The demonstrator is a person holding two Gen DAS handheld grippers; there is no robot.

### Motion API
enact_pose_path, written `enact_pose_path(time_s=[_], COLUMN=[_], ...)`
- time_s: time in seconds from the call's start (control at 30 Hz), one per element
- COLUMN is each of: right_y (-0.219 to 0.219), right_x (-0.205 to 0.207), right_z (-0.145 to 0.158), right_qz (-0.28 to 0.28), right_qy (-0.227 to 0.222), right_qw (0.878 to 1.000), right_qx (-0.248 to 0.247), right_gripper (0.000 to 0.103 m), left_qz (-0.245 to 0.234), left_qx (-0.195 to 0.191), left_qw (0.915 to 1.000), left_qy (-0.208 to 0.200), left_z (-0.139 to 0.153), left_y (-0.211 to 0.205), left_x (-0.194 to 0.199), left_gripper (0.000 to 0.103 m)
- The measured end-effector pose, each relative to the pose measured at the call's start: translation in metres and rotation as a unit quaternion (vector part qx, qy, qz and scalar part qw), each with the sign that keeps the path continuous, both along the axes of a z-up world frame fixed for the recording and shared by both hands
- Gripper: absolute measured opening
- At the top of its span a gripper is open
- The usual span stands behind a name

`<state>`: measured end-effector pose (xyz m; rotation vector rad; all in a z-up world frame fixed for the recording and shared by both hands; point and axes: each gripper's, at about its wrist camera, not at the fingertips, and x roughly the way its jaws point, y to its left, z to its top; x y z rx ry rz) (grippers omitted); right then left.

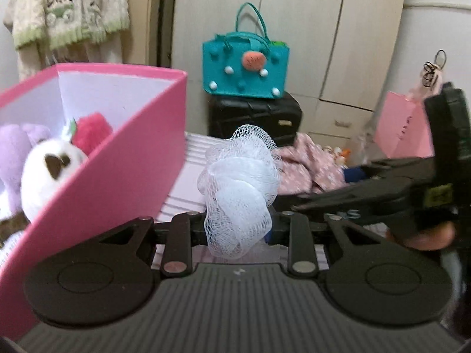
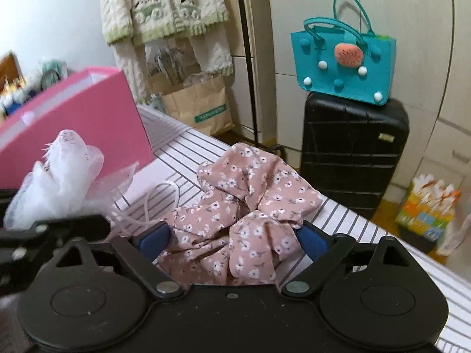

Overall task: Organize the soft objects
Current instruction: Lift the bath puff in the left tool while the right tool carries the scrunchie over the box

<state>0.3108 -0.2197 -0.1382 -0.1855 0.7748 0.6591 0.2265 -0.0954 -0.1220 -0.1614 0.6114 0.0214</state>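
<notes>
My left gripper (image 1: 237, 229) is shut on a white mesh bath pouf (image 1: 241, 188), held above the striped bed beside the pink box (image 1: 123, 176). The pouf also shows at the left of the right wrist view (image 2: 56, 182). The box holds a white plush (image 1: 50, 173), a purple plush (image 1: 14, 158) and a red fluffy thing (image 1: 91, 132). My right gripper (image 2: 232, 235) is open, its blue pads (image 2: 154, 239) on either side of a pink floral scrunchie (image 2: 244, 206) lying on the bed. The right gripper shows at the right of the left wrist view (image 1: 382, 194).
A teal felt handbag (image 2: 343, 56) stands on a black suitcase (image 2: 353, 153) by the wardrobe. A knit sweater (image 2: 159, 3) hangs on a rack over a paper bag (image 2: 200, 108). A pink paper bag (image 1: 403, 129) is at the right. The striped sheet (image 2: 191, 153) covers the bed.
</notes>
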Motion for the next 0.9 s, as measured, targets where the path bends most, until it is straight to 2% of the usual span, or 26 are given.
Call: enact_pose_path(time_s=[0.03, 0.07, 0.13, 0.17, 0.33, 0.47, 0.6, 0.7, 0.8, 0.9], right_y=[0.003, 0.004, 0.003, 0.001, -0.011, -0.021, -0.025, -0.028, -0.030, -0.033], right_x=[-0.005, -0.010, -0.021, -0.027, -0.059, -0.086, -0.111, -0.129, -0.149, -0.164], right_z=[0.001, 0.003, 0.010, 0.013, 0.018, 0.025, 0.034, 0.039, 0.041, 0.040], right_qz=[-0.009, -0.013, -0.012, -0.015, -0.057, -0.071, -0.074, -0.076, -0.079, -0.095], right_qy=[-0.011, -0.018, -0.011, -0.005, -0.015, -0.006, 0.004, 0.013, 0.025, 0.059], right_qw=[1.000, 0.999, 0.999, 1.000, 0.998, 0.997, 0.997, 0.997, 0.997, 0.994], right_qx=[-0.020, -0.032, -0.030, -0.024, -0.027, -0.009, 0.002, 0.000, -0.004, -0.008], right_gripper=[0.075, 0.070, 0.022, 0.018, 0.016, 0.016, 0.016, 0.016, 0.016, 0.016], left_qz=[-0.005, -0.012, -0.024, -0.031, -0.084, -0.117, -0.151, -0.175, -0.204, -0.221], left_qx=[-0.003, -0.006, -0.011, -0.011, -0.063, -0.063, -0.089, -0.083, -0.099, -0.107], left_qw=[1.0000, 0.9999, 0.9997, 0.9994, 0.9938, 0.9907, 0.9838, 0.9802, 0.9715, 0.9638], left_qy=[0.002, 0.003, 0.000, 0.000, 0.037, 0.029, 0.038, 0.043, 0.069, 0.103], left_z=[-0.001, 0.000, 0.000, 0.000, 0.001, 0.008, 0.018, 0.024, 0.026, 0.025], left_y=[0.000, -0.001, -0.002, -0.003, 0.003, 0.002, 0.005, 0.006, 0.012, 0.017], left_x=[-0.001, -0.004, -0.010, -0.014, -0.026, -0.047, -0.063, -0.077, -0.087, -0.094], left_gripper=[0.027, 0.027, 0.027, 0.027, 0.027, 0.027, 0.027, 0.027, 0.027, 0.027])
